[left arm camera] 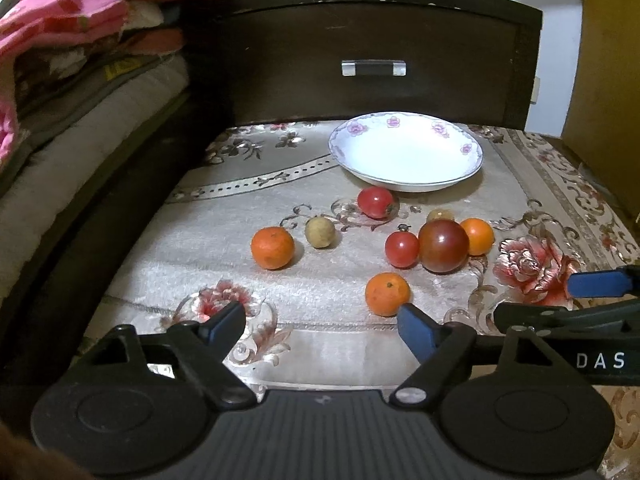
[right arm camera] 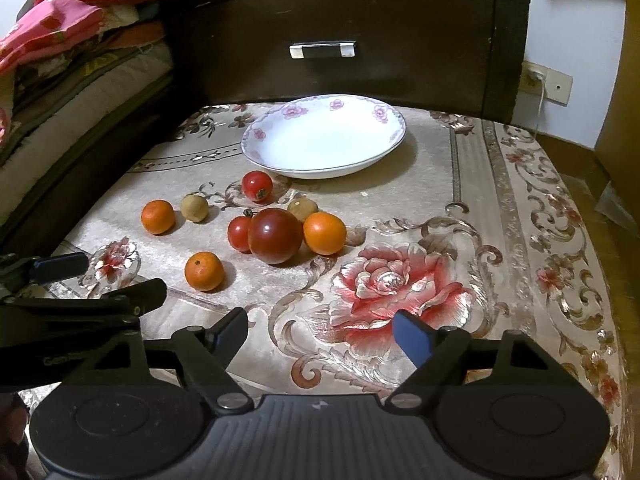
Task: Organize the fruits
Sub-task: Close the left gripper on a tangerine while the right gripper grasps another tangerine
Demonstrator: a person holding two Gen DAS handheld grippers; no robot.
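A white floral plate stands empty at the back of the cloth-covered table. In front of it lie several fruits: three small oranges, two small red tomatoes, a big dark red tomato and two brownish longans. My left gripper is open and empty, just short of the nearest orange. My right gripper is open and empty over the rose pattern, to the right of the fruits.
A dark wooden drawer front with a metal handle rises right behind the plate. Stacked bedding lies to the left. The table's edge falls off at the right.
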